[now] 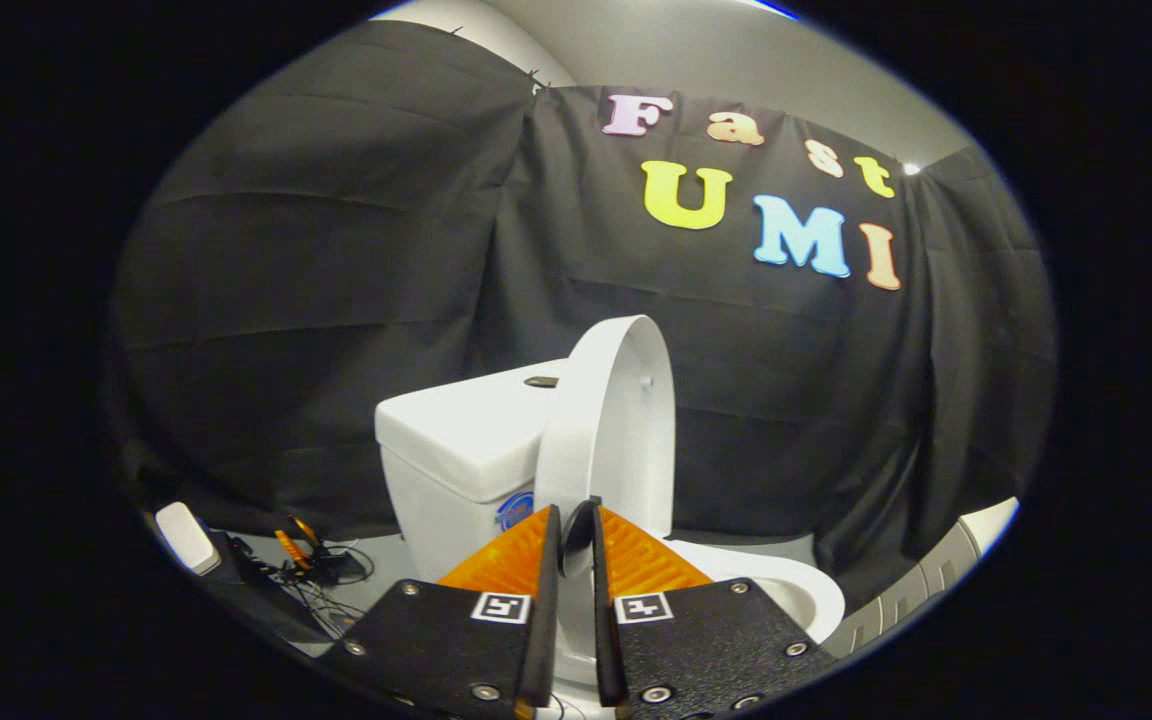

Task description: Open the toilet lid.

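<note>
A white toilet stands just ahead of me against the black cloth wall. Its lid [611, 420] is raised almost upright and stands edge-on to me, its top close to the tank [456, 440]. My gripper [574, 515] is at the lid's lower edge. The two fingers are nearly together, and the rim of the lid sits pinched between them. To the right of the fingers lie the open seat and bowl [791, 590]. A dark flush button [540, 381] sits on top of the tank.
On the floor left of the toilet lie tangled cables and an orange-handled tool [301, 555], with a white box [186, 537] beyond them. A pale ribbed object [936, 580] stands low on the right. The cloth wall hangs close behind the tank.
</note>
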`<act>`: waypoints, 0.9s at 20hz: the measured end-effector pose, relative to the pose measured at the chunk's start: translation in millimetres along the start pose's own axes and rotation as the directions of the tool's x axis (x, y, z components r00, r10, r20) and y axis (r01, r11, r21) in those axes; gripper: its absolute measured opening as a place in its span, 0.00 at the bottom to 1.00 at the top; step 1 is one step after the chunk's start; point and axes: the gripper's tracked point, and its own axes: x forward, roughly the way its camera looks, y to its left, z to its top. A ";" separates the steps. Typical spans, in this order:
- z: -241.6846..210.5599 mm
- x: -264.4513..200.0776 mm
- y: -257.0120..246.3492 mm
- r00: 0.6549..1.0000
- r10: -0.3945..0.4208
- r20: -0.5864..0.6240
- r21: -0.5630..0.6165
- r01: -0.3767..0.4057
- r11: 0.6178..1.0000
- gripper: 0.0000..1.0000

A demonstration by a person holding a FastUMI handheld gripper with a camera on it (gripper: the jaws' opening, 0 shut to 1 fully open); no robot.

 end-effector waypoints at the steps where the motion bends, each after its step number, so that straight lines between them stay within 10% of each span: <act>1: 7.8 -6.0 -6.7 1.000 -0.002 0.025 -0.019 0.003 1.000 0.25; 5: 35.4 -32.2 -8.8 0.981 0.092 0.172 -0.014 -0.091 0.996 0.94; 18: 38.4 -149.7 -133.8 0.942 -0.039 0.332 0.145 -0.010 0.989 0.95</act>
